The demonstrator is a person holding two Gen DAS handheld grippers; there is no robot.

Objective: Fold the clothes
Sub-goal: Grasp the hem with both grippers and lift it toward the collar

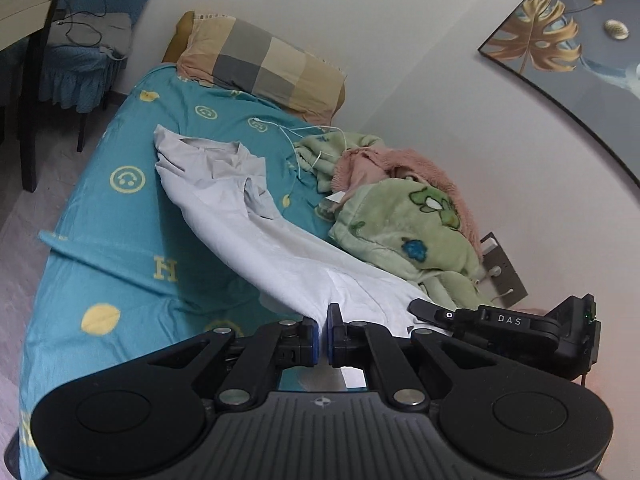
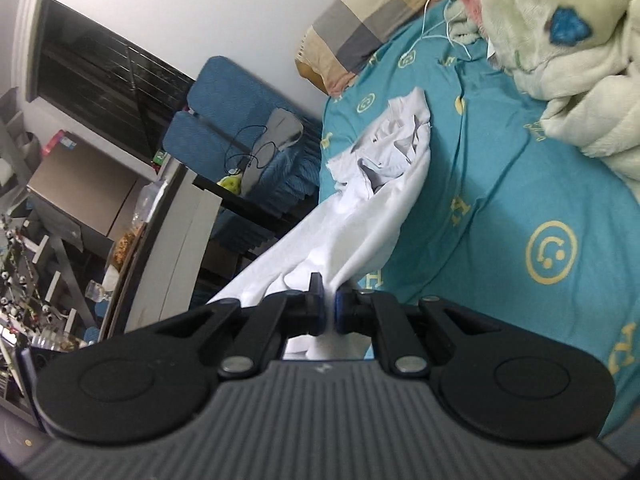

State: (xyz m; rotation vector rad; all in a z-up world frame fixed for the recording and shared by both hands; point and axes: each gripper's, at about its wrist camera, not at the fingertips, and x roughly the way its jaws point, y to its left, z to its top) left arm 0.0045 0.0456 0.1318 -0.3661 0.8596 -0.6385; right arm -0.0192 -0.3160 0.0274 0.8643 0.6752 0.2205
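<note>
A white T-shirt (image 1: pixel 256 220) stretches from the teal bed sheet (image 1: pixel 120 240) up to both grippers, its collar end still lying on the bed. My left gripper (image 1: pixel 324 320) is shut on the shirt's near edge, the cloth pinched between its blue pads. In the right wrist view the same white T-shirt (image 2: pixel 360 216) hangs taut from the bed, and my right gripper (image 2: pixel 329 304) is shut on another part of its edge. The right gripper's black body (image 1: pixel 520 328) shows at the lower right of the left wrist view.
A green and pink fleece blanket (image 1: pixel 404 216) is heaped against the wall beside the shirt. A checked pillow (image 1: pixel 264 64) lies at the bed's head, with a white cable (image 1: pixel 316 136) nearby. A blue-covered chair (image 2: pixel 248 140), a desk (image 2: pixel 172 216) and cluttered shelves (image 2: pixel 36 248) stand beside the bed.
</note>
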